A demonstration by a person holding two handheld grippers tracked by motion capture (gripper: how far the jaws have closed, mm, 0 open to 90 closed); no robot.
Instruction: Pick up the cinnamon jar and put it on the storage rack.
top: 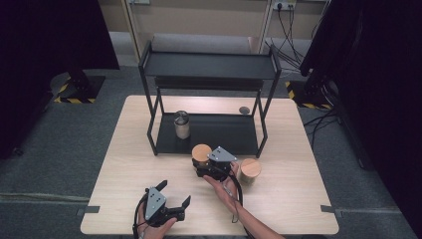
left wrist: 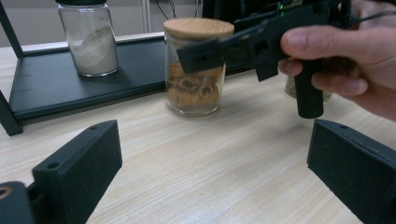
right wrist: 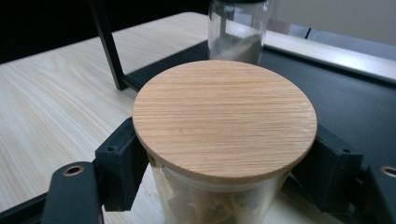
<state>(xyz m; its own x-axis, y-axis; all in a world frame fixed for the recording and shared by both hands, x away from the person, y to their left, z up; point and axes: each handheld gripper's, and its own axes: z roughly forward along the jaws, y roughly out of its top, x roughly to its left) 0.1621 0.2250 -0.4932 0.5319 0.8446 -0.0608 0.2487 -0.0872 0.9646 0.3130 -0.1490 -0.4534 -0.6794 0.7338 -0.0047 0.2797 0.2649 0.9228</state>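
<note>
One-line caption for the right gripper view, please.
Right gripper with black jaws on either side of a wooden-lidded glass jar before a black metal shelf.

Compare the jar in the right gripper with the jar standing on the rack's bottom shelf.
The gripped jar has a wooden lid; the shelf jar has a dark one. The gripped jar holds brown curled pieces, the shelf jar white powder. The gripped jar stands on the table between the right gripper's jaws; the shelf jar stands untouched. Both are clear glass, upright.

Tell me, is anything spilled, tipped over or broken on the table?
Nothing stands out. The jar with the wooden lid stands upright between the jaws of the right gripper, the second wooden-lidded jar and the powder jar are upright, and no spill shows.
</note>
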